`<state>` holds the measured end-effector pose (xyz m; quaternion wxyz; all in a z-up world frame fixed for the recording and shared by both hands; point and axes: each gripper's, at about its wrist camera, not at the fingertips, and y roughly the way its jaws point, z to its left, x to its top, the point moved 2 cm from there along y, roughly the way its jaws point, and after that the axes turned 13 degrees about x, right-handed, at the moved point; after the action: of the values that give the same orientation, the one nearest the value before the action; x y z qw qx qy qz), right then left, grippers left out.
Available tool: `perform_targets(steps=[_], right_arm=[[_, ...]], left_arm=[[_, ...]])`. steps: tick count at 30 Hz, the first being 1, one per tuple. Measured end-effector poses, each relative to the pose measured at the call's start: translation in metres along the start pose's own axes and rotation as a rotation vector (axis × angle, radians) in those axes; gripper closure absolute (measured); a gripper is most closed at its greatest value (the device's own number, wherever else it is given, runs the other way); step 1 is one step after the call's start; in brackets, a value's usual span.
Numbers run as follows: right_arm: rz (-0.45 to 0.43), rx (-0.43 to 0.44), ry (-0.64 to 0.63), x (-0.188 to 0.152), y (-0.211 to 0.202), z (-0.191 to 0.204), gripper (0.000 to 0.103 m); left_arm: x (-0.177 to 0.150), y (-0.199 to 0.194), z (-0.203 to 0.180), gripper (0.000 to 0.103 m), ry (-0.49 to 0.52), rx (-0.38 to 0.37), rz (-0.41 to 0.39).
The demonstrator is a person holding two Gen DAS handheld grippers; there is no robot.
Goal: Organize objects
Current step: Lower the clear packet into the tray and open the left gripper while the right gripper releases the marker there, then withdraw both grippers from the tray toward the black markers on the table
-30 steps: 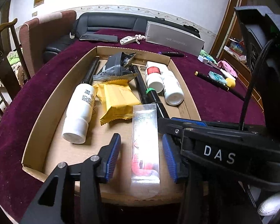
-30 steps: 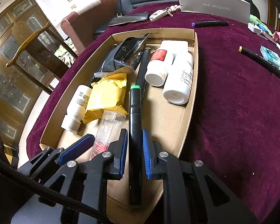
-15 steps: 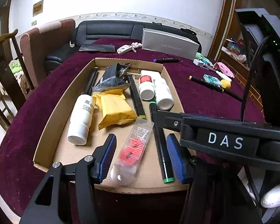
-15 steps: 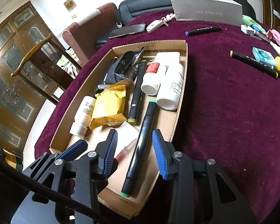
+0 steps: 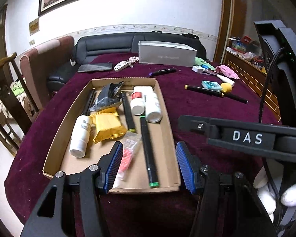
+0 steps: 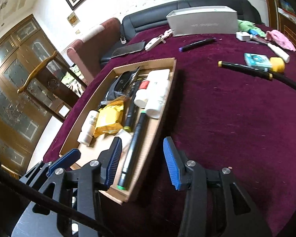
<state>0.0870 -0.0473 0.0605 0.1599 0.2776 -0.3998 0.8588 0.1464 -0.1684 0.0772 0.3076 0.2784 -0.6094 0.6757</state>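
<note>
Fingers (image 5: 116, 164) of both grippers spread, empty, cardboard tray (image 5: 168, 118) on maroon tablecloth (image 6: 227, 108), seemingly velvet, sofa (image 5: 108, 45) behind.

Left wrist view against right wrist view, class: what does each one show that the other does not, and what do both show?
Only the left wrist view shows the right gripper's black body marked DAS and a white-gloved hand.

Only the right wrist view shows the wooden glass-paned cabinet doors and a blue pad of the left gripper.

Both show the cardboard tray on the maroon tablecloth, with the green-capped marker, the yellow packet and white bottles inside, and the grey box at the far end. Both grippers are open and empty.
</note>
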Motion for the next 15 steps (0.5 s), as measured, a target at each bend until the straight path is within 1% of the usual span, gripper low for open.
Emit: perform_targets(steps=[4, 6, 8, 12, 15], right_arm=[[-0.032, -0.025, 0.009, 0.0, -0.021, -0.014, 0.059], [-0.058, -0.049, 0.022, 0.001, -0.036, -0.027, 0.056], [-0.077, -0.069, 0.039, 0.002, -0.046, -0.04, 0.056], [-0.117, -0.104, 0.106, 0.006, -0.069, -0.073, 0.056], [-0.14, -0.126, 0.146, 0.007, -0.084, -0.095, 0.056]], left_arm=[[0.002, -0.005, -0.013, 0.053, 0.031, -0.015, -0.008], [0.003, -0.006, -0.022, 0.053, 0.048, -0.028, -0.009], [0.004, -0.007, -0.03, 0.053, 0.065, -0.036, -0.009], [0.007, -0.002, -0.054, 0.05, 0.114, -0.072, 0.004], [0.007, 0.003, -0.076, 0.05, 0.16, -0.116, 0.014]])
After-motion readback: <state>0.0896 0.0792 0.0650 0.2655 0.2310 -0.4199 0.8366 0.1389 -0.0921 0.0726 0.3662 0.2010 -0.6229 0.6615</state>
